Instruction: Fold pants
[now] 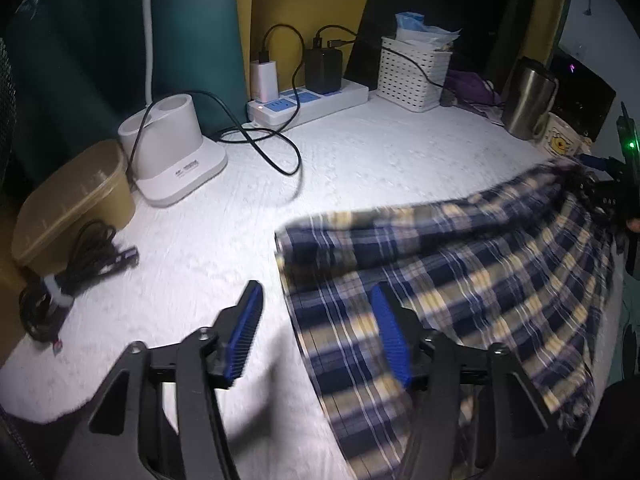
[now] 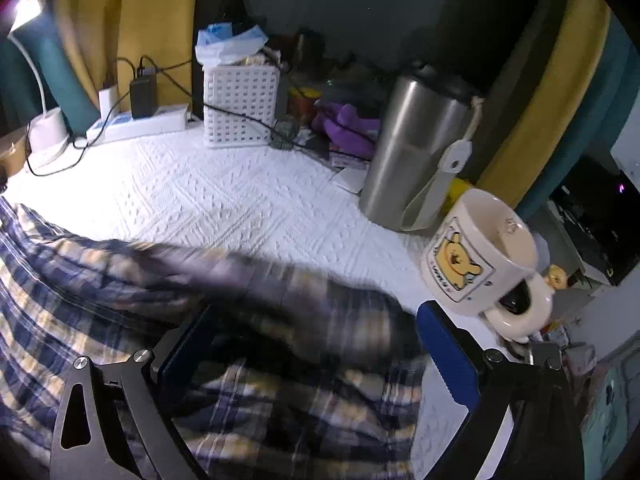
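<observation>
White-covered bench (image 1: 360,168) carries the plaid pants (image 1: 460,272), lying flat toward 4 o'clock in the left wrist view. Left hand-held gripper (image 1: 320,340) has its jaws apart over the pants' edge, gripping nothing. Right hand-held gripper (image 2: 320,352) stands wide apart, cloth loose between its jaws. Cartoon mug (image 2: 476,256) sits at 2 o'clock from it.

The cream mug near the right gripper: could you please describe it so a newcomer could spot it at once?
Start at the white textured cloth and go to its right-hand corner, where a tall steel flask stands. The mug sits just in front of it; only it bears a yellow cartoon bear.
</observation>
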